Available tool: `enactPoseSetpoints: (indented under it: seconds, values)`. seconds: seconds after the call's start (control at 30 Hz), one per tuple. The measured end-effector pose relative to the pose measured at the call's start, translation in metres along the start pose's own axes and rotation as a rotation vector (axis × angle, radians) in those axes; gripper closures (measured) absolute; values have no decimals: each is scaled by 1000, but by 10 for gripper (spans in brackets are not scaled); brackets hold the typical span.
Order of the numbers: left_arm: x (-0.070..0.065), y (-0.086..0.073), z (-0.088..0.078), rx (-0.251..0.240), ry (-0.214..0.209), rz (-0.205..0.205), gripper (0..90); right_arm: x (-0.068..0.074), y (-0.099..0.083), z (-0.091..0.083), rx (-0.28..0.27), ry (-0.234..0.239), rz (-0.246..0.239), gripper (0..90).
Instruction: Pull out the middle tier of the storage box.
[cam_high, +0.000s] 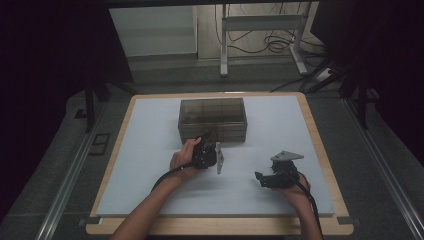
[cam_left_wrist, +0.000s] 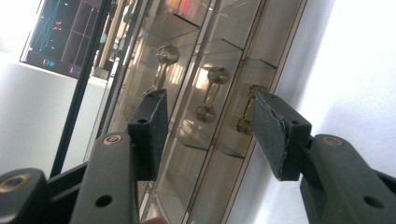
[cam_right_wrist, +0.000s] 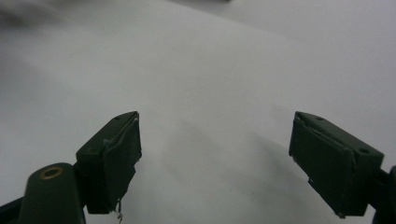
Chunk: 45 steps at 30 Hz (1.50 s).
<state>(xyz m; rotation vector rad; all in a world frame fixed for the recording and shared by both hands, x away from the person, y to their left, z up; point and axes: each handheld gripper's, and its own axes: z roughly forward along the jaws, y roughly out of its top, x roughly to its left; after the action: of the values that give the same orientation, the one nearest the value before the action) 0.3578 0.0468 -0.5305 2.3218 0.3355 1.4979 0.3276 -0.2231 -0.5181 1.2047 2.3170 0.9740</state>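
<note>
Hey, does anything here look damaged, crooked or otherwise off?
Only small wear: the right gripper has pad edges frayed, a loose thread hanging. The smoky drawer box sits square on the table, drawers apparently shut. The left gripper is open at its knobs.

Table (cam_high: 150, 150): rectangular top with a pale grey-white surface and a light wooden edge showing along the far, left, right and near sides. Standing directly on it: one smoky translucent drawer box (cam_high: 212, 119), brown-tinted, set near the far edge at about mid-width, its front facing the person. The front carries small drawers with round knobs (cam_left_wrist: 212, 93). The surrounding surface is plain and matte.
</note>
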Motion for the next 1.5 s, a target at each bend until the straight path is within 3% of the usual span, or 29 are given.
enactPoseSetpoints:
  seconds: [0.67, 1.23, 1.5]
  values:
    - [-5, -3, 9, 6, 20, 4, 596, 0, 0, 1, 4, 1, 0, 165]
    - [-7, -4, 15, 2, 37, 7, 636, 1, -1, 2, 7, 2, -3, 164]
    - [-10, -4, 17, 4, 52, 27, 662, 1, -1, 2, 7, 3, 0, 165]
